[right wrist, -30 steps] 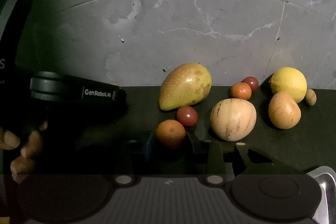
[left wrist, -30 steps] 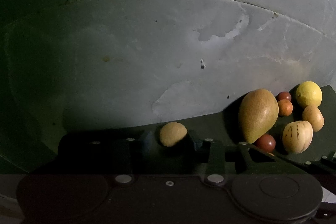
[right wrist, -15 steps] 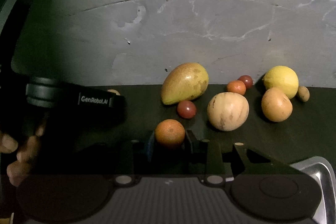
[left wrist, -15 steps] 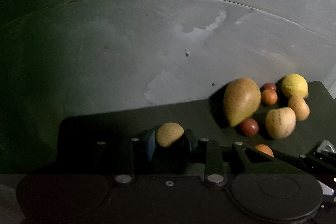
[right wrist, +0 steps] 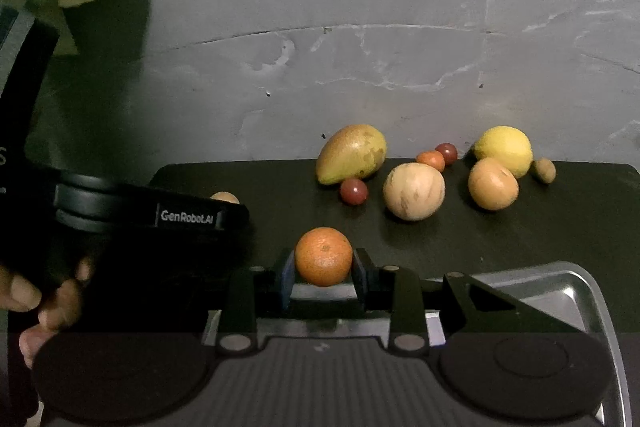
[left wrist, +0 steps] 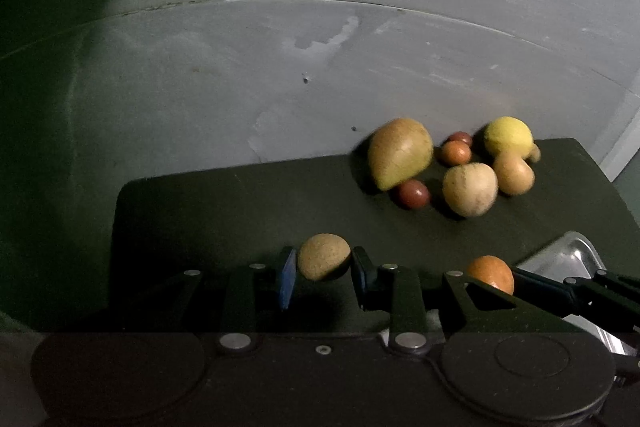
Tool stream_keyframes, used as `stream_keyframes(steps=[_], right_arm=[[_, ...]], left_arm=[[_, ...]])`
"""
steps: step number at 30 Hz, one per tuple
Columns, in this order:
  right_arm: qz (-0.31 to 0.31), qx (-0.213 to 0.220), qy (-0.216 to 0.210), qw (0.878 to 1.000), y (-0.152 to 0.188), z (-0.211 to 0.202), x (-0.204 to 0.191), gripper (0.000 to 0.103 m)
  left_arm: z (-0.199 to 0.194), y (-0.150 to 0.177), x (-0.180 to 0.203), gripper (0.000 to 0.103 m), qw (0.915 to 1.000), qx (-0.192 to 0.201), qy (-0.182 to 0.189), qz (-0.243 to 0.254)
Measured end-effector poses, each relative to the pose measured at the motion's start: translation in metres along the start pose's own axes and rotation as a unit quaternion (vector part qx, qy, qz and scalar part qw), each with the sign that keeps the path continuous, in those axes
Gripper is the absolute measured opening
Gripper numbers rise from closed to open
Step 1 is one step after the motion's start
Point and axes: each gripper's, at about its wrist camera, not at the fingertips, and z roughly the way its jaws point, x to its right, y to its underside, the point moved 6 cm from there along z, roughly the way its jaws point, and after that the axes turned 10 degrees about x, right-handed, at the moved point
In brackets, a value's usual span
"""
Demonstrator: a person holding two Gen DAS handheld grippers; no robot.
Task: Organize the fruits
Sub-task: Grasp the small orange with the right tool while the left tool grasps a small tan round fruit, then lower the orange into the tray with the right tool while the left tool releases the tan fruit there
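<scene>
We have the left gripper [left wrist: 323, 267] clamped on a small tan, rough-skinned fruit [left wrist: 324, 256], pinched between its blue-padded fingers [left wrist: 287, 277] and lifted over the near part of the dark mat [left wrist: 224, 211]. Ahead of those fingers and to their left the mat lies bare all the way to its rounded far-left corner, with grey wall [left wrist: 280, 75] beyond that edge. To the right of the left fingers sits the right gripper [right wrist: 323, 269], clenched on an orange [right wrist: 324, 256] that hangs just over the near-left rim of the metal tray [right wrist: 560, 287]; the tray spreads below and to the right of the right fingers. Ahead of the right fingers a strip of open mat separates the orange from the remaining fruit, which crowds the far edge against the wall: a large pear-shaped fruit [right wrist: 352, 153] straight ahead, a small dark red fruit [right wrist: 354, 191] just before it, a pale round melon-like fruit [right wrist: 414, 191] to the right, then a small orange fruit [right wrist: 431, 159] and another dark red one [right wrist: 446, 153] behind it, a tan round fruit [right wrist: 493, 183] touching a lemon [right wrist: 505, 149], and a small brown fruit [right wrist: 545, 169] farthest right. The mat's right end beyond that cluster is open. A person's fingertips [right wrist: 60, 303] grip the left tool's handle at the right view's left edge.
</scene>
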Motion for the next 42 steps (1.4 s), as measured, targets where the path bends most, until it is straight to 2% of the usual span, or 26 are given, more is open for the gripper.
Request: stream_keyframes(steps=[20,30,42], right_arm=[[-0.008,-0.007,-0.025,1.0,0.045,-0.074,0.02,0.034],[-0.024,-0.035,-0.066,0.997,0.07,-0.097,0.026,0.034],[-0.067,-0.066,-0.13,0.987,0.086,-0.105,0.008,0.035]], left_arm=[[-0.049,0.028,0.043,0.032,0.9997,-0.019,0.01,0.013],[-0.06,0.047,0.055,0.032,0.9992,-0.04,0.003,0.01],[-0.071,0.062,0.062,0.032,0.9984,-0.056,-0.006,0.009]])
